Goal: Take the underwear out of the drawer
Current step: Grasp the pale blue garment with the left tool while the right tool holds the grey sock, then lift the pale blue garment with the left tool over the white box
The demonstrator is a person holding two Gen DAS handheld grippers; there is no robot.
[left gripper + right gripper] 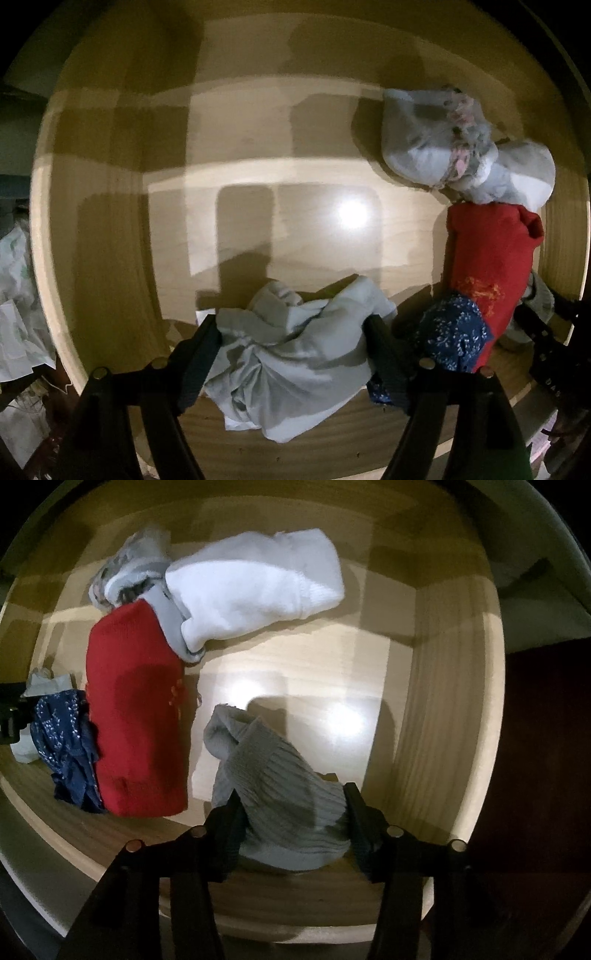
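Left gripper is standing wide open around pale blue underwear in the wooden drawer. Right gripper is part-open, its fingers flanking a grey ribbed garment.

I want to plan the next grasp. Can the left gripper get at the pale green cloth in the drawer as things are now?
Probably yes. The left gripper stands open with the pale green cloth already between its fingers, and nothing lies on top. The dark blue patterned cloth sits just beside one finger.

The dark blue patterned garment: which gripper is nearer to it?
Left. The left gripper stands right beside the dark blue patterned garment; the right gripper is beyond the red garment.
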